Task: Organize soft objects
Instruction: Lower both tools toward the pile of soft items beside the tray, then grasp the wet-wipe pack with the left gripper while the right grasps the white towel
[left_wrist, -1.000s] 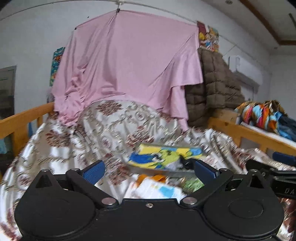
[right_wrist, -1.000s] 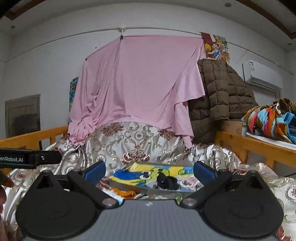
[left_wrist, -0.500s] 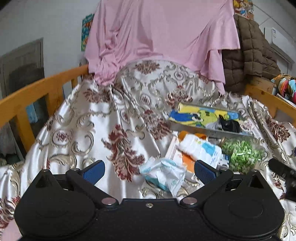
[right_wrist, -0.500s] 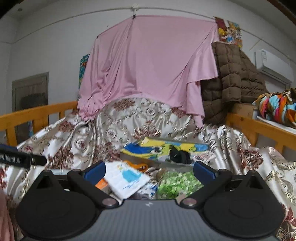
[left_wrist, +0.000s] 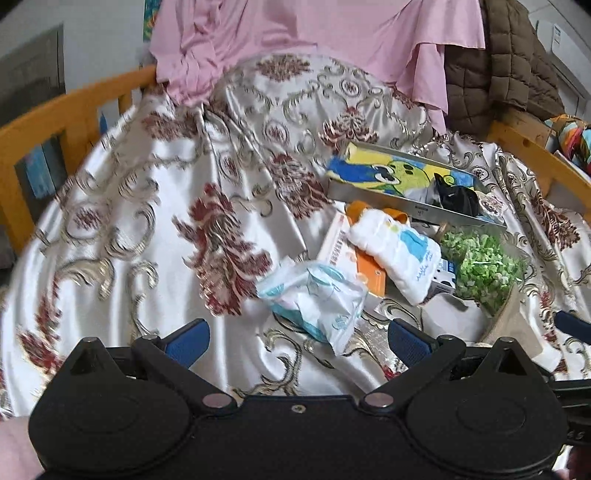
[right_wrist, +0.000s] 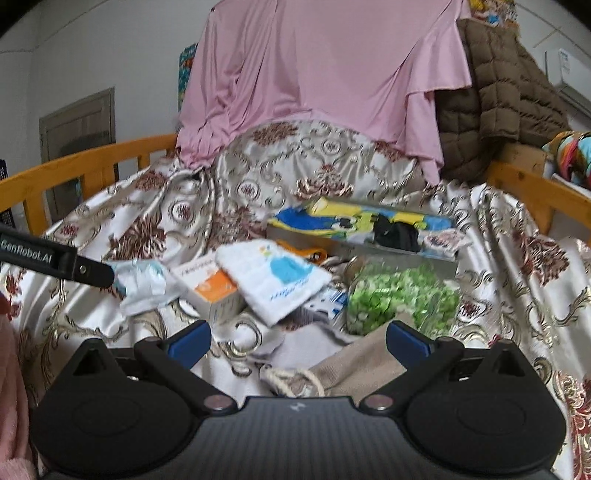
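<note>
Left tongs (left_wrist: 297, 341) spread wide, gripping nothing, above crumpled plastic packet (left_wrist: 314, 299) on the bed's satin cover (left_wrist: 147, 229); right tongs (right_wrist: 297, 341) also wide apart, empty, over beige drawstring bag (right_wrist: 365, 363); white whale cloth (right_wrist: 271, 278) lies across orange box (right_wrist: 212, 284), green bundle (right_wrist: 399, 293) just beside.

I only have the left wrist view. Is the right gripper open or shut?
Observer: The right gripper is open and holds nothing.
Operator: What is under it?
Observer: A beige cloth drawstring bag with a white twisted cord lies low between its fingers.
Operator: How does my left gripper look from there?
Observer: One black finger ends at the crumpled white-and-blue plastic packet. I cannot tell whether it touches.
</note>
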